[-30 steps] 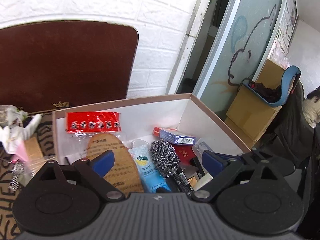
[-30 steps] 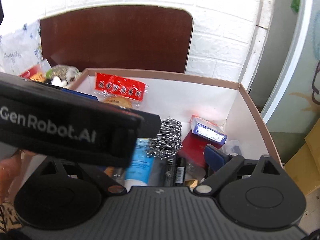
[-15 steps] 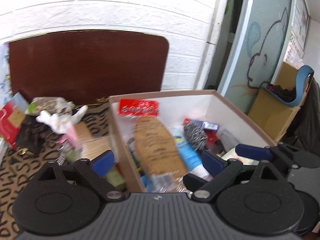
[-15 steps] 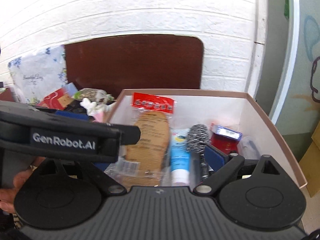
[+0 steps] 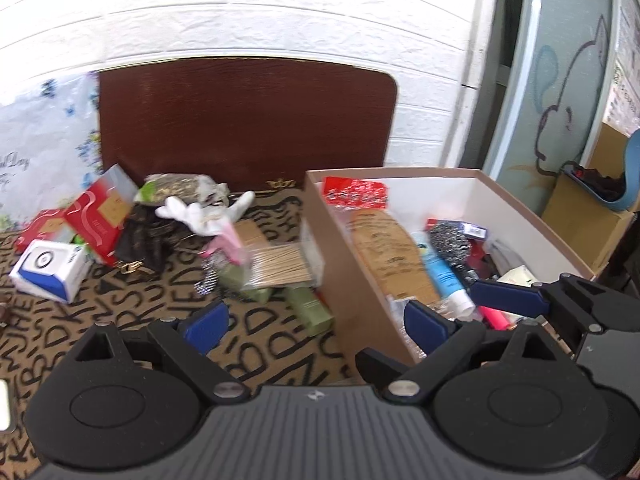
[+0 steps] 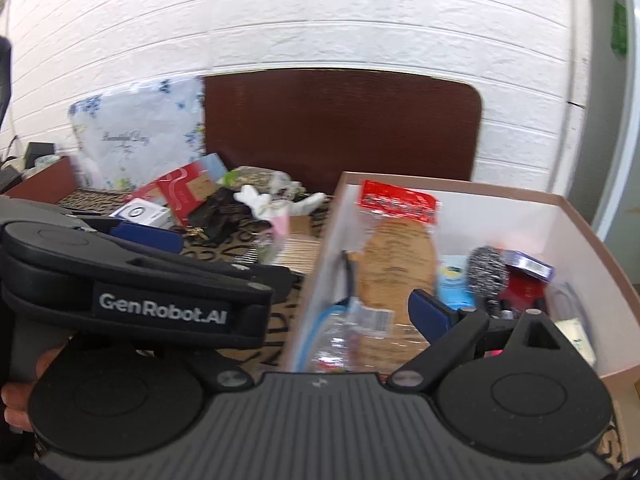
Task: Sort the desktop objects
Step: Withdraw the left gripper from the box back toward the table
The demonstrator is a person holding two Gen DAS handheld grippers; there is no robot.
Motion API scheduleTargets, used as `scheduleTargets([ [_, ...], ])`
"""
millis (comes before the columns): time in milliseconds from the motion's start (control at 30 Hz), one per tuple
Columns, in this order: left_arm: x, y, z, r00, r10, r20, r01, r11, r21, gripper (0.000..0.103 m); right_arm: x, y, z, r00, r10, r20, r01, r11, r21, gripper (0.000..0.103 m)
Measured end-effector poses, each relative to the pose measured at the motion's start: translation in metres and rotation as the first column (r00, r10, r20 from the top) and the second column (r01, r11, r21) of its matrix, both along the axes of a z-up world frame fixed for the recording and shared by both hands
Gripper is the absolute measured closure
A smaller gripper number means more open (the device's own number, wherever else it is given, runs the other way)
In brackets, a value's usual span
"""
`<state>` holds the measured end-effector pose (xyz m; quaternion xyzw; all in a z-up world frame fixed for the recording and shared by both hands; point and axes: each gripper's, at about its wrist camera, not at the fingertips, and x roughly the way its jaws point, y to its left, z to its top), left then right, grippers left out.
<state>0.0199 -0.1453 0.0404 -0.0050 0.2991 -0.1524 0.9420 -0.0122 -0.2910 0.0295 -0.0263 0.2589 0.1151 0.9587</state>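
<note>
We hold the left gripper (image 5: pixel 316 322) above the near corner of the cardboard box (image 5: pixel 348 280), its blue pads spread wide with nothing between them; one pad hangs over the lettered tablecloth (image 5: pixel 140 304), the other over the box's inside. The right gripper (image 6: pixel 344 312) sits just to the right, over the box; we see only its right blue pad (image 6: pixel 430 314) clearly, since the left gripper's body crosses in front of the other side. That pad stands well off the centre line, so the jaws look spread, with nothing held.

Inside the box lie a bagged brown insole (image 5: pixel 390 254) with a red header card (image 5: pixel 354 192), a blue tube (image 5: pixel 442 274), a steel scourer (image 5: pixel 450 238), a small blue packet (image 5: pixel 472 230) and a pink item (image 5: pixel 496 316) near the front.

Unsorted things rest on the tablecloth to the left of the box: a bundle of wooden sticks (image 5: pixel 280 266) close against the box wall, two green packets (image 5: pixel 310 306) just in front of it, a white plush toy (image 5: pixel 200 212), a dark pouch (image 5: pixel 142 240), a red box (image 5: pixel 100 216) leaning up, and a white and blue box (image 5: pixel 50 270) further left. A brown board (image 5: pixel 244 120) stands against the white brick wall (image 5: pixel 260 12).
</note>
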Motion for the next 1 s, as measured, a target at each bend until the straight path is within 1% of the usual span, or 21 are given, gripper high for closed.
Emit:
scheduleTargets([
  [167, -0.008, 0.022, -0.002, 0.999, 0.034, -0.005, -0.034, 0.999, -0.009, 0.006, -0.003, 0.027, 0.001, 0.999, 0.048, 0.002, -0.048, 0.999, -0.011, 0.009],
  [300, -0.012, 0.045, -0.008, 0.998, 0.058, -0.015, -0.058, 0.998, -0.030, 0.006, -0.006, 0.051, 0.000, 0.996, 0.090, 0.012, -0.089, 0.994, -0.067, 0.009],
  [400, -0.015, 0.063, -0.013, 0.996, 0.086, -0.026, -0.087, 0.995, -0.039, 0.006, -0.006, 0.070, -0.003, 0.991, 0.133, 0.019, -0.130, 0.987, -0.091, 0.009],
  [567, -0.016, 0.089, -0.023, 0.991, 0.126, -0.047, -0.128, 0.991, -0.042, 0.006, -0.001, 0.096, -0.013, 0.982, 0.188, -0.004, -0.187, 0.978, -0.093, 0.009],
  [700, -0.014, 0.109, -0.030, 0.987, 0.148, -0.062, -0.152, 0.986, -0.066, 0.006, 0.004, 0.114, -0.020, 0.974, 0.227, 0.002, -0.226, 0.970, -0.090, 0.009],
  [1000, 0.005, 0.151, -0.043, 0.970, 0.221, -0.101, -0.230, 0.970, -0.084, 0.006, 0.029, 0.152, -0.034, 0.948, 0.319, 0.003, -0.318, 0.946, -0.067, 0.010],
])
